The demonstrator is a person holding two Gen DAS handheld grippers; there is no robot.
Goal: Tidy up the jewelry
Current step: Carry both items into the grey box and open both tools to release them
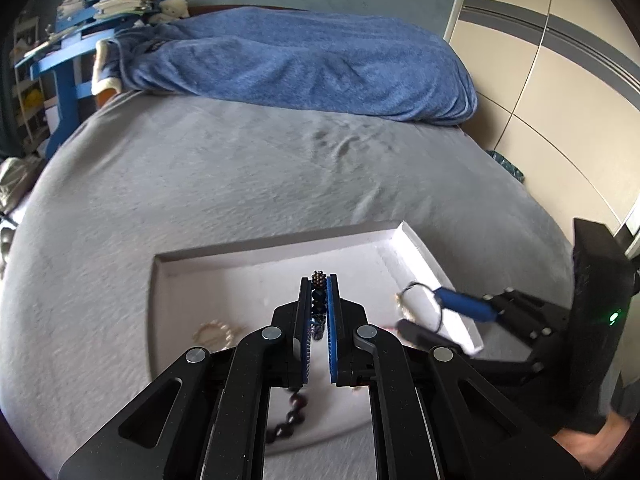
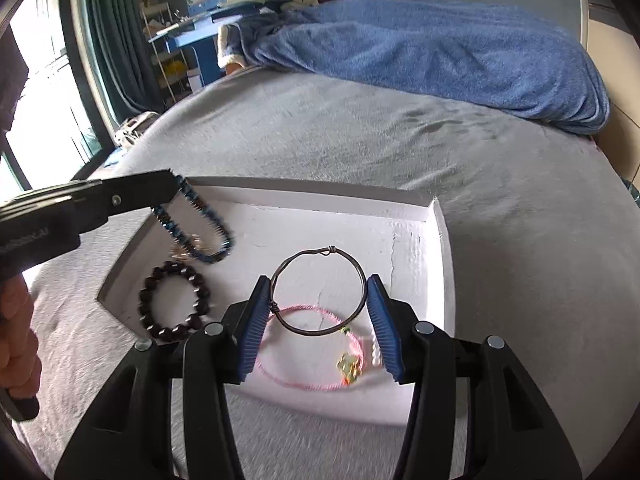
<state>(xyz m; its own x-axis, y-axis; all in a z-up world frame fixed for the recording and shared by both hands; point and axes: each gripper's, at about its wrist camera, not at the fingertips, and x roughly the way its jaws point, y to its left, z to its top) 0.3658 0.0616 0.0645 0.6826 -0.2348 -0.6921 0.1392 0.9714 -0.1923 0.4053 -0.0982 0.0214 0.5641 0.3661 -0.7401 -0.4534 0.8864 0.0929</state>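
A shallow white tray [image 1: 280, 246] [image 2: 320, 196] lies on the grey bed cover. My left gripper [image 1: 319, 280] [image 2: 174, 182] is shut on a blue beaded bracelet [image 1: 318, 300] [image 2: 200, 232], which hangs over the tray's left part. My right gripper [image 2: 318, 280] [image 1: 420, 310] is shut on a thin dark wire bangle [image 2: 320, 332] [image 1: 416, 286], one pad against each side, above the tray's right part. In the tray lie a dark round-bead bracelet [image 2: 174, 300] [image 1: 288, 416], a pink cord bracelet [image 2: 304, 384] with a gold charm, and a pearl bracelet [image 1: 212, 332].
A rumpled blue blanket [image 1: 300, 64] [image 2: 440, 52] covers the far end of the bed. A blue desk [image 1: 64, 64] with shelves of books stands at the far left and a cream wardrobe [image 1: 560, 100] at the right. A hand [image 2: 16, 328] holds the left gripper.
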